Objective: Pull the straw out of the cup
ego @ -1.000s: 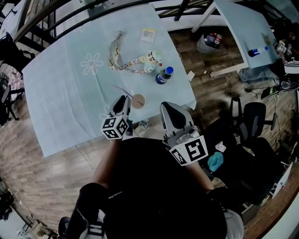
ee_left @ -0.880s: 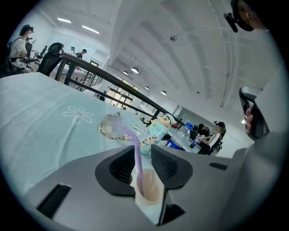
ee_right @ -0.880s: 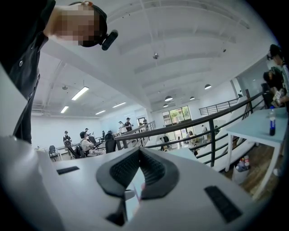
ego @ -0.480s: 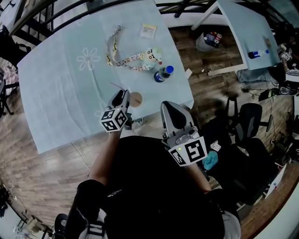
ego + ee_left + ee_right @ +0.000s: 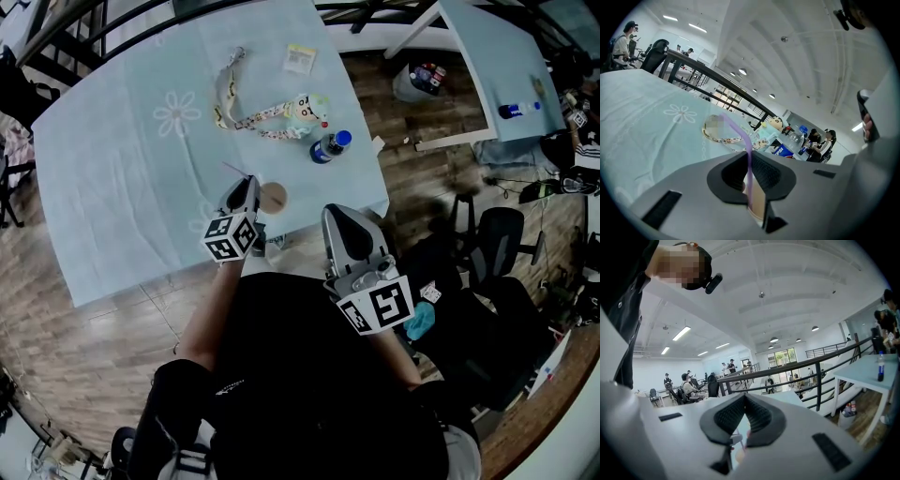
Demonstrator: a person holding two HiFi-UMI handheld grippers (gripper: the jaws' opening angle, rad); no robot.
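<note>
Straw (image 5: 737, 128), pale purple, is rising out of the cup (image 5: 274, 197) and leaning away to the left. My left tool (image 5: 749, 157) is closing its jaws on it just above the rim, the pads pinching it from both sides. The cup is standing near the front edge of the light blue surface (image 5: 122, 197), just beside that tool. My right tool (image 5: 744, 397) is hovering near the same edge, to the right of the cup and apart from it, its jaws lying together with nothing between them. Farther back, a blue-capped bottle (image 5: 328, 148) is standing beside a patterned lanyard (image 5: 246, 122).
</note>
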